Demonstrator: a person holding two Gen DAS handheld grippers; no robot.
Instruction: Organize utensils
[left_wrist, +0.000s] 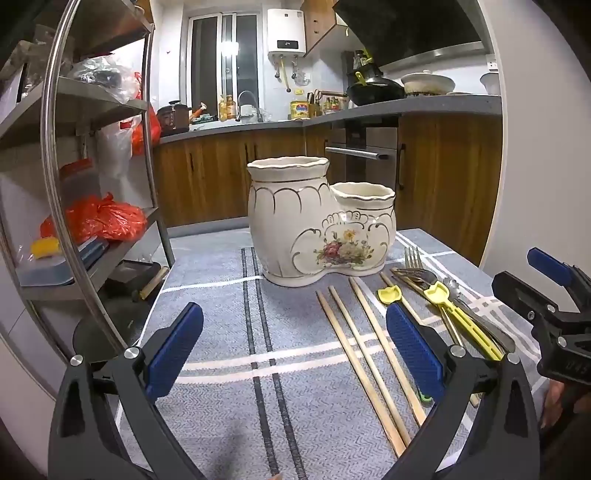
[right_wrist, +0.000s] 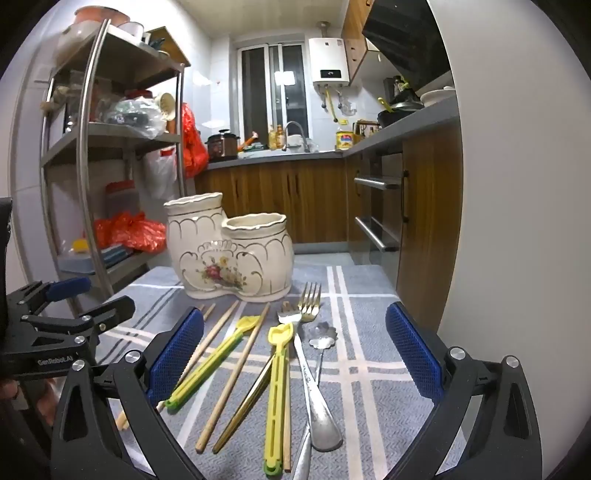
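left tongs (left_wrist: 291, 350) agape | right tongs (right_wrist: 295, 354) agape | holder (right_wrist: 229, 254) behind chopsticks (left_wrist: 362, 354), forks (right_wrist: 308, 302)

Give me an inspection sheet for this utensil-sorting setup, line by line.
Surface: grey tablecloth with white and dark stripes, lying flat.
Job's things: cream two-pot ceramic holder upright; nothing shows above its rims. Wooden chopsticks, yellow clips, gold fork, flower-bowl spoon and steel utensil handle lie loose in front of it, some overlapping.
Clutter: nothing seen on the cloth beyond the utensils.
Grippers: left hand-held gripper open, empty, over chopsticks; right hand-held gripper open, empty, over the utensil pile.
Cables: nothing seen.
Surroundings: metal shelf rack with orange bags to the left, wooden kitchen cabinets behind.
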